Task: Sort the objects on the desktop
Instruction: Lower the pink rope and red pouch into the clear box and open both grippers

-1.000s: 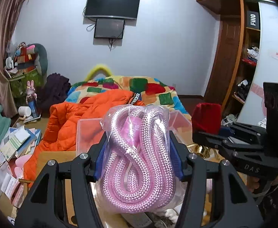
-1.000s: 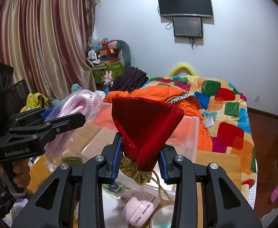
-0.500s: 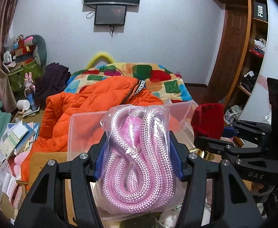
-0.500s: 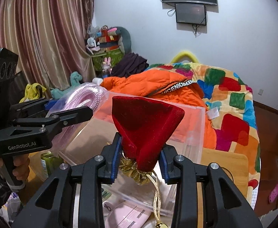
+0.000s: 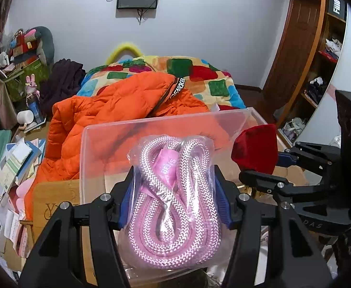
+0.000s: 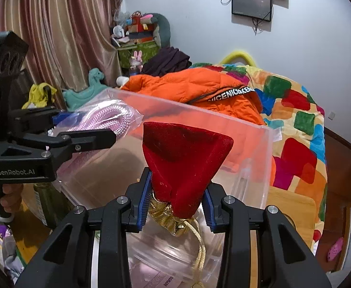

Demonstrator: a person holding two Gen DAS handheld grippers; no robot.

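Note:
My left gripper (image 5: 174, 199) is shut on a clear bag of coiled pink rope (image 5: 173, 204) and holds it over the near part of a clear plastic bin (image 5: 89, 144). My right gripper (image 6: 176, 196) is shut on a red velvet pouch (image 6: 185, 158) with a gold neck and cord, held over the same bin (image 6: 264, 168). In the left wrist view the pouch (image 5: 255, 152) and right gripper show at the right. In the right wrist view the rope bag (image 6: 103, 117) and left gripper (image 6: 84, 132) show at the left.
The bin stands on a wooden desk (image 5: 53, 201) in front of a bed with an orange jacket (image 5: 117, 110) and a patchwork quilt (image 6: 293, 110). A green bottle (image 6: 43, 204) stands left of the bin. Small pink items lie under the right gripper.
Both grippers have moved forward and down toward the clear bin, which now looms larger under each held item. Both grips are unchanged.

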